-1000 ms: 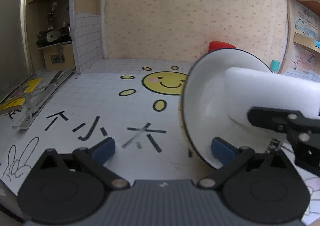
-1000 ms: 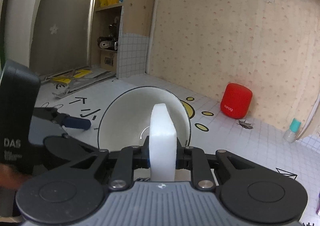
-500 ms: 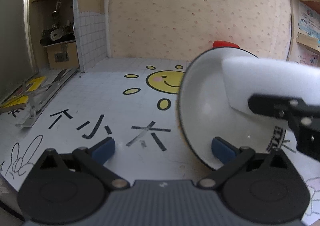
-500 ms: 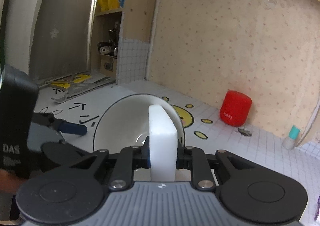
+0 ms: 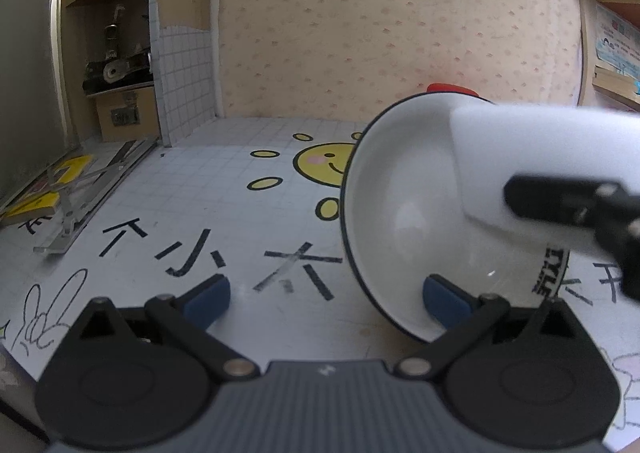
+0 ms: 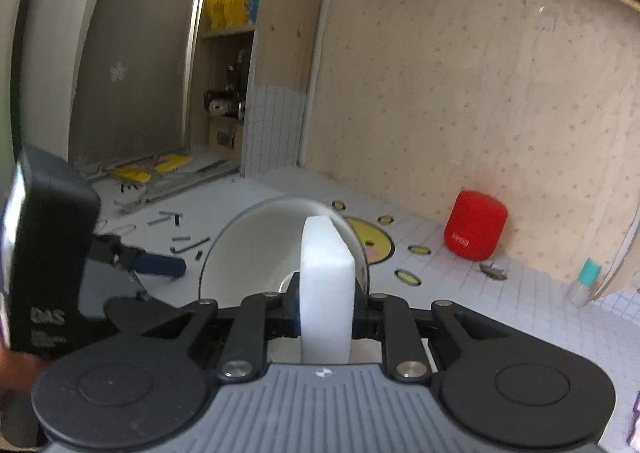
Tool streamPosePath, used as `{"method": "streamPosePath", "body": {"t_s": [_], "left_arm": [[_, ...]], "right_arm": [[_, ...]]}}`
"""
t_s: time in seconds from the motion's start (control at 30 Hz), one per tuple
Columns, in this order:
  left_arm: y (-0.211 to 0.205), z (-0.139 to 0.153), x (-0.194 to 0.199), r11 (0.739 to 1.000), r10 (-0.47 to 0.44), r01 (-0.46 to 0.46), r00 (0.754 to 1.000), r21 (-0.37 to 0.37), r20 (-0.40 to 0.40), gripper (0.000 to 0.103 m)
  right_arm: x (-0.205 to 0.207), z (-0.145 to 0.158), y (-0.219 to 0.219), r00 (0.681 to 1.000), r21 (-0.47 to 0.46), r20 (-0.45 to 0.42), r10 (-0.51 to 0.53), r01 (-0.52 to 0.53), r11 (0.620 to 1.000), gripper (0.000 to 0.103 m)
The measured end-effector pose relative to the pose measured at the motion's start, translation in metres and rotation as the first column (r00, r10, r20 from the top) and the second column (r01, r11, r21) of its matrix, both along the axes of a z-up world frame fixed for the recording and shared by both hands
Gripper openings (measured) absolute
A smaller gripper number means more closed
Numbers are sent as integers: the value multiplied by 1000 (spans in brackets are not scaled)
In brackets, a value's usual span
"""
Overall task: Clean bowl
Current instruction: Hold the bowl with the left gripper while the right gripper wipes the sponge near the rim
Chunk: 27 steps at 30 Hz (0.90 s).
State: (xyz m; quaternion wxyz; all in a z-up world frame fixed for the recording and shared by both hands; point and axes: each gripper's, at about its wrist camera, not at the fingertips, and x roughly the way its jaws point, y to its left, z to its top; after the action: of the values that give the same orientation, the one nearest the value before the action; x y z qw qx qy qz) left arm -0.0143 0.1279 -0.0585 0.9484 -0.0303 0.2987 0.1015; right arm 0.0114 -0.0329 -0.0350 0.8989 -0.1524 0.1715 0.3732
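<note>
On the gridded tabletop [image 5: 248, 189], seen from the left wrist, the left claw [image 5: 326, 293] stands spread wide, its right pad tucked inside the lower rim of the bowl [image 5: 404, 213]. The bowl is tipped on edge with its mouth turned rightward, toward the sponge [image 5: 532, 169], whose long axis runs crosswise into the hollow from the right.

From the right wrist, the right claw [image 6: 326, 313] is pinching the sponge [image 6: 327, 285] edge-up, and the bowl [image 6: 256, 249] lies dead ahead just past the sponge's tip, mouth facing the camera. Whether the sponge touches the inner wall cannot be told. The right claw is the nearer to the bowl's inside, so any wiping stroke turns on pushing forward along the sponge's length. A red speaker [image 6: 474, 225] stands well apart by the wall.
</note>
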Motion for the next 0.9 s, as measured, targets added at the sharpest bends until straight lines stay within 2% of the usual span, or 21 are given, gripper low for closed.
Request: {"method": "streamPosePath", "body": {"t_s": [0.47, 0.73, 0.9], "left_arm": [[15, 6, 1, 1000, 23, -22, 999, -17, 23, 103], [20, 3, 1, 999, 33, -33, 999, -42, 9, 103], [14, 1, -4, 1000, 27, -27, 1000, -10, 3, 103]], "right_arm": [[8, -16, 6, 998, -71, -57, -6, 2, 997, 18], [9, -14, 6, 999, -57, -38, -9, 7, 998, 18], [14, -8, 13, 1000, -38, -19, 6, -6, 999, 18]]}}
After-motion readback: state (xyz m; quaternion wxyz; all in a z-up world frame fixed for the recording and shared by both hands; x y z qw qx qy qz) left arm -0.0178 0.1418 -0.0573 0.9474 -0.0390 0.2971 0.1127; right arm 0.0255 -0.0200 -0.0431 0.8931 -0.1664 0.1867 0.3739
